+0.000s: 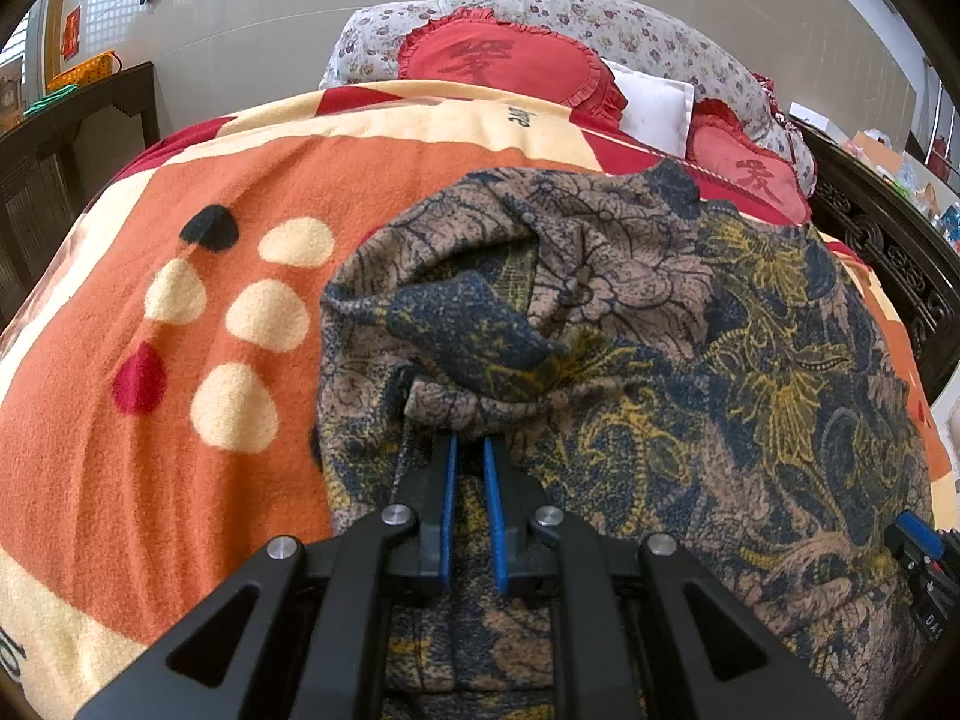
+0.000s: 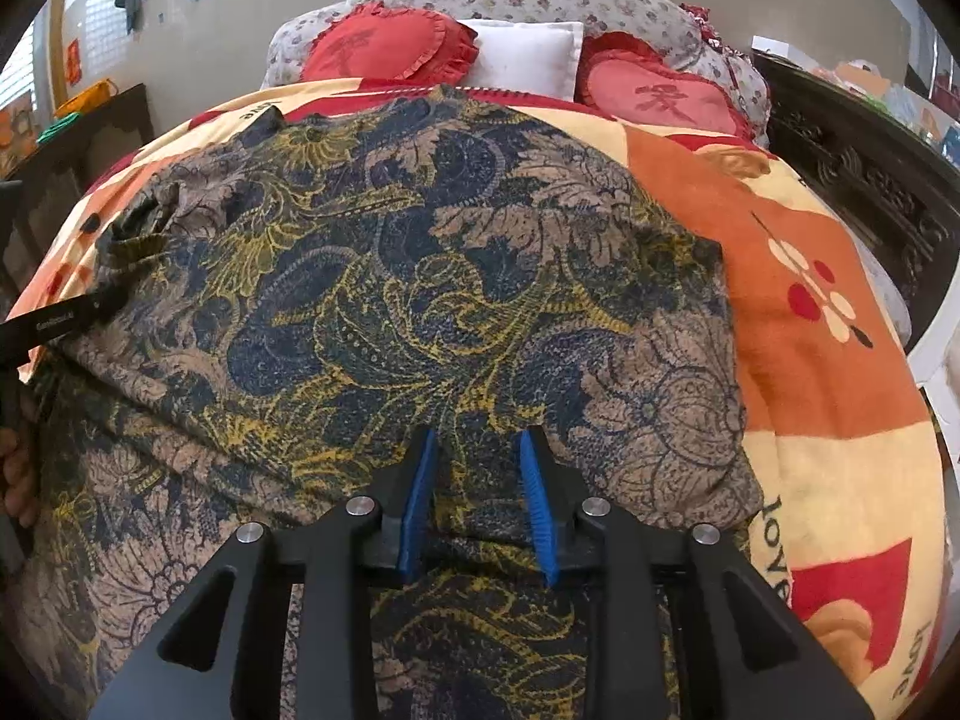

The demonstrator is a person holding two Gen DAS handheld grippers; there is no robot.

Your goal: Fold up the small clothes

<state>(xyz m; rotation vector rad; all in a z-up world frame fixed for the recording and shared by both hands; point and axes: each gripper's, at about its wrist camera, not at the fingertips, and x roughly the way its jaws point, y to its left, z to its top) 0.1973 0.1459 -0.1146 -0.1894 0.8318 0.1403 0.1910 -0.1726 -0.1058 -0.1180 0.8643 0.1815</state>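
A patterned garment (image 1: 690, 330) in navy, tan and yellow lies spread on the bed. In the left wrist view my left gripper (image 1: 471, 441) is shut on a bunched fold of it near the garment's left edge, and the cloth puckers around the blue pads. At the lower right edge of that view the right gripper (image 1: 918, 540) shows only in part. In the right wrist view the garment (image 2: 420, 270) lies mostly flat, and my right gripper (image 2: 478, 435) stands open just above its near part with the pads apart and not pinching. The left gripper (image 2: 60, 315) pokes in at the left, held by a hand.
An orange, cream and red fleece blanket (image 1: 180, 420) covers the bed. Red heart cushions (image 2: 384, 42), a white pillow (image 2: 528, 54) and a floral quilt (image 1: 600, 18) are piled at the head. A carved dark wood bed frame (image 2: 870, 180) runs along the right side.
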